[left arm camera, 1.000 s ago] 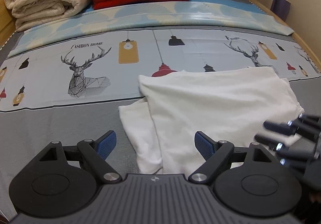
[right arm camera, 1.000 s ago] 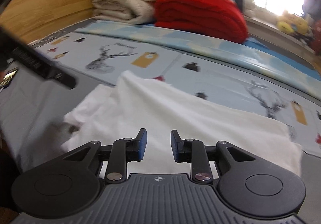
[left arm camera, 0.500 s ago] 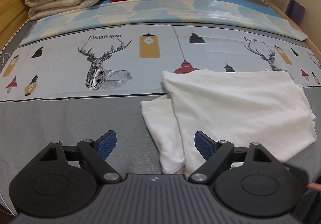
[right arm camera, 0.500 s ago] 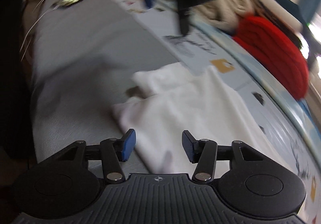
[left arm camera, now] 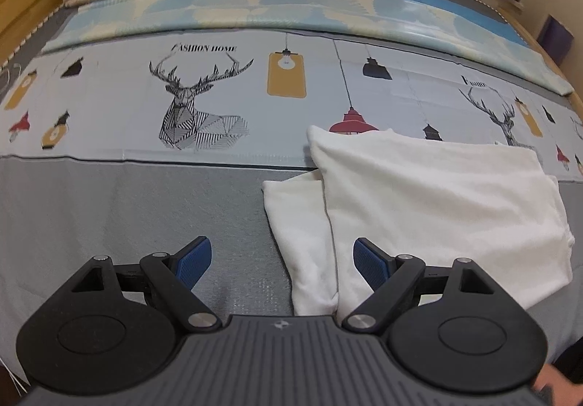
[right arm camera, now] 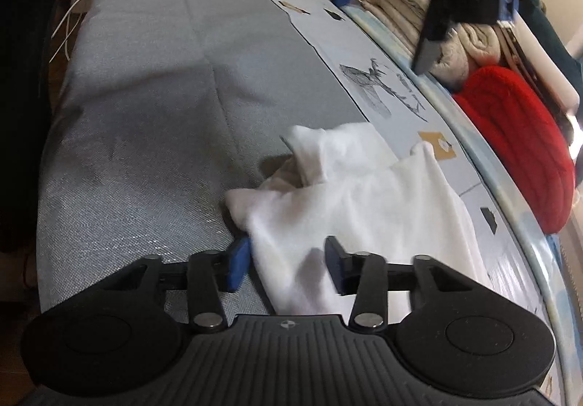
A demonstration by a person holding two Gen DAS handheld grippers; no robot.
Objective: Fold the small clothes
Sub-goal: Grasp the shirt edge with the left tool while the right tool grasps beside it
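White garment (left arm camera: 430, 209) lies partly folded on the bed (left arm camera: 127, 216), straddling the seam between the grey cover and the printed sheet (left arm camera: 218, 100), toward the bed's near edge. Left gripper (left arm camera: 280, 260) hangs wide and empty over the garment's near-left corner, likely staged to pin or take that side. Right gripper (right arm camera: 288, 264) has just been closing, jaws half-narrowed astride a raised fabric edge; pads not visibly pressing yet, so no grip. Looks set up for the next fold.
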